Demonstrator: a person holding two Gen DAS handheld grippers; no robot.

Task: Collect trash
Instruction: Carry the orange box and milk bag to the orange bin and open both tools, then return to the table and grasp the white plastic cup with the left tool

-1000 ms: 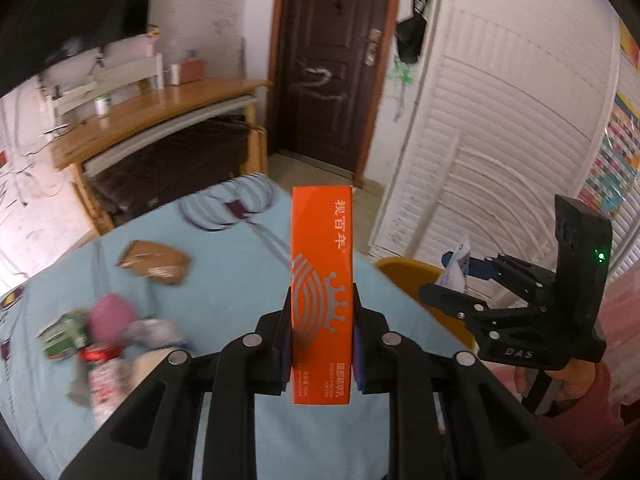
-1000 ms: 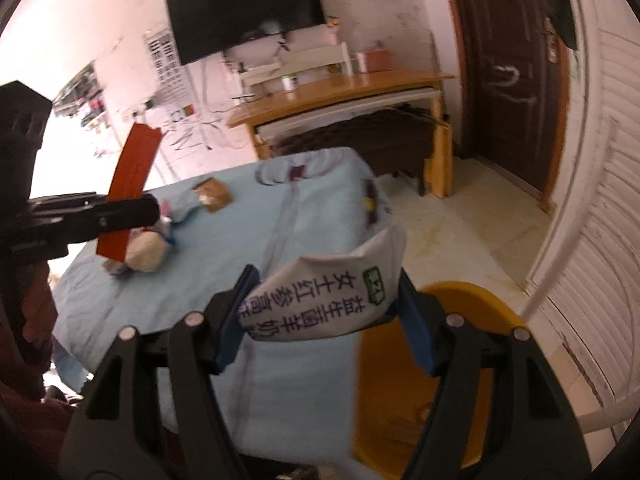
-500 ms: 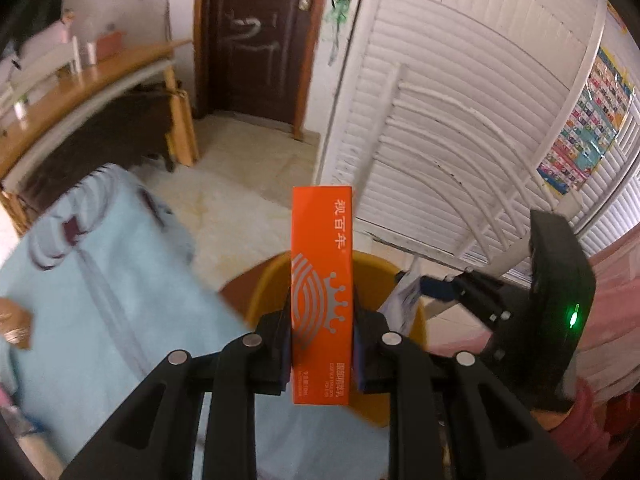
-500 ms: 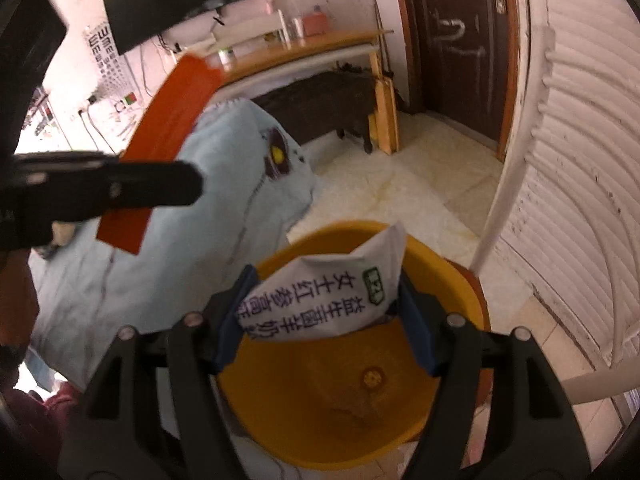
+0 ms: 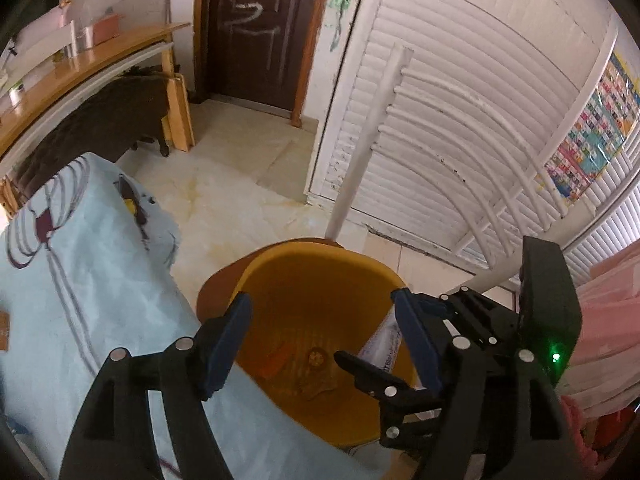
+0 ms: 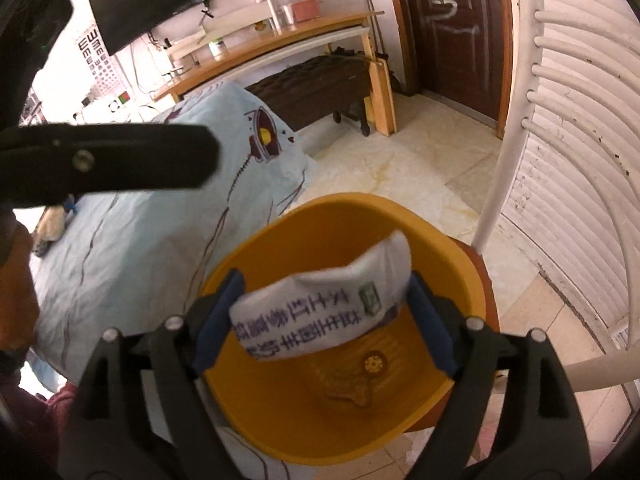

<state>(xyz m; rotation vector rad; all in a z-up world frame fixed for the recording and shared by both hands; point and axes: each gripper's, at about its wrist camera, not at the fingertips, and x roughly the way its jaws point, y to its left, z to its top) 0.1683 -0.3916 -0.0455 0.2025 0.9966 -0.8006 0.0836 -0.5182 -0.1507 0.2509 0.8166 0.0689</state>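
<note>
Over the yellow bin (image 5: 320, 264), the left gripper (image 5: 320, 344) hung with fingers apart and empty, the right gripper (image 6: 324, 316) pinched the white packet (image 6: 320, 316), and an orange box (image 5: 276, 360) lay inside, beside the blue-clothed desk (image 5: 80, 280).

Soft daylight filled the room in both views, brightest on the white slatted doors (image 5: 460, 128) at the right and the pale floor (image 5: 240, 184), which showed a mild sheen. In the right wrist view the far left wall (image 6: 116, 92) was blown out to near white. The orange bin (image 5: 320, 280) held a deep, warm shadow inside. Fisheye bending curved the door slats and darkened every corner to black. The white packet (image 6: 324, 316) in the right wrist view was smeared by motion blur, its print soft, and the near black finger (image 6: 108, 160) at the left was out of focus
</note>
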